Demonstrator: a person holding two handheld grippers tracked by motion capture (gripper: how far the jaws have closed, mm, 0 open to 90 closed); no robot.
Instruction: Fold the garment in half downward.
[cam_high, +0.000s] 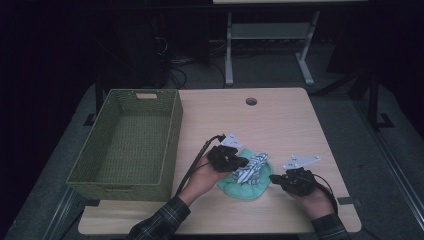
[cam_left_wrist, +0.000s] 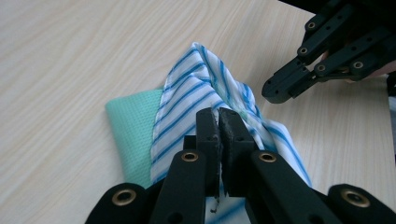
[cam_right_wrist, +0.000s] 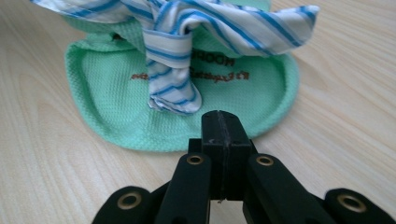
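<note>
A white cloth with blue stripes (cam_high: 252, 169) lies bunched on a mint green cloth (cam_high: 245, 189) near the table's front. My left gripper (cam_high: 245, 162) reaches in from the left, its jaws pinched on a raised fold of the striped cloth (cam_left_wrist: 187, 98); the green cloth (cam_left_wrist: 133, 126) shows beneath. Pointing left at the green cloth's right edge, my right gripper (cam_high: 272, 177) is shut with nothing in it. In the right gripper view its tips (cam_right_wrist: 223, 123) sit just short of the green cloth (cam_right_wrist: 107, 102), which bears brown lettering under the striped cloth (cam_right_wrist: 173, 65). The right gripper (cam_left_wrist: 275, 91) also appears in the left gripper view.
A green woven basket (cam_high: 172, 135) stands on the table's left side with nothing in it. A cable hole (cam_high: 251, 101) sits near the table's far edge. Bare wood lies between the cloths and the far edge. Dark floor and a white table frame (cam_high: 229, 55) lie beyond.
</note>
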